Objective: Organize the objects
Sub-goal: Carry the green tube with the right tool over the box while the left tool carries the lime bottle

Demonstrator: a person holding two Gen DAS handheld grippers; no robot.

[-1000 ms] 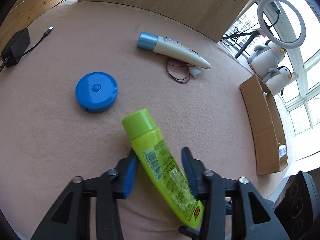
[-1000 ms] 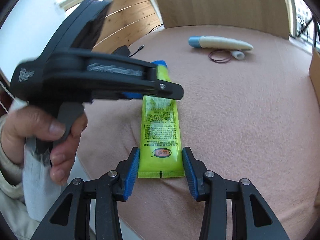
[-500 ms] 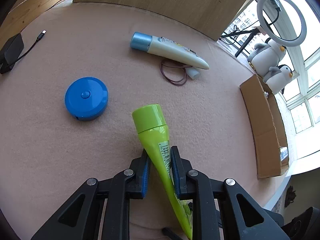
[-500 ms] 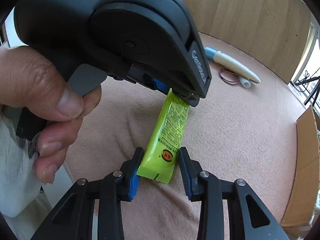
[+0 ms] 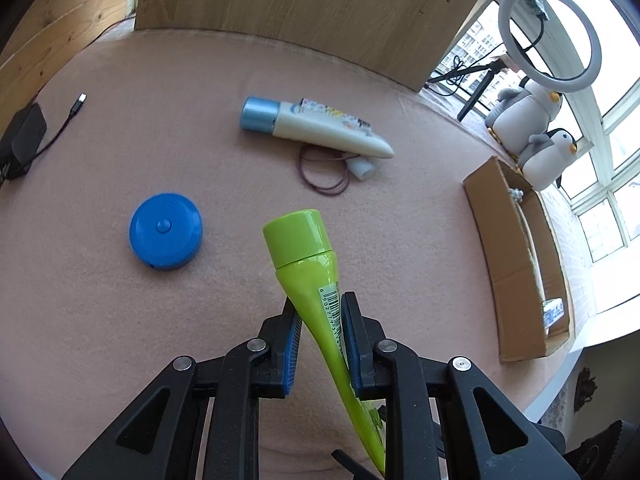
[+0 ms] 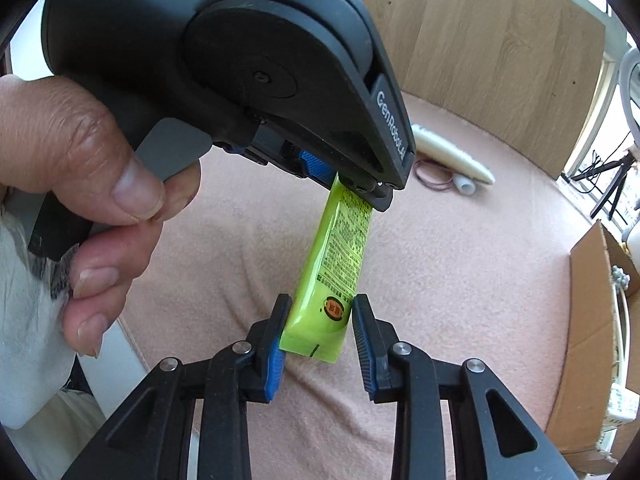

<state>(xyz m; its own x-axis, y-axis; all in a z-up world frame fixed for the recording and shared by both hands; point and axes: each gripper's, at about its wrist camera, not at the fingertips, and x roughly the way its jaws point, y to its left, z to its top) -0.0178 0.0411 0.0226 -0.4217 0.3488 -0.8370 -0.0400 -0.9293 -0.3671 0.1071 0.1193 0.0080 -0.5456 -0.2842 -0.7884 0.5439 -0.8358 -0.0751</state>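
Left wrist view: close, looking down along its fingers. Right wrist view: close, low, facing the left gripper point(image 6: 352, 184). Shared: green tube point(image 5: 316, 280), pink mat point(image 5: 200, 140).

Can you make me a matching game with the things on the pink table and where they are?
Things:
1. green tube
2. blue round case
3. white tube with a blue cap
4. cardboard box

Places:
A. lying flat on the cloth by itself
B. at the table's edge near the toy penguins
C. squeezed in the left tool
D. lying beside a loop of thin band

Pairs: 1-C, 2-A, 3-D, 4-B
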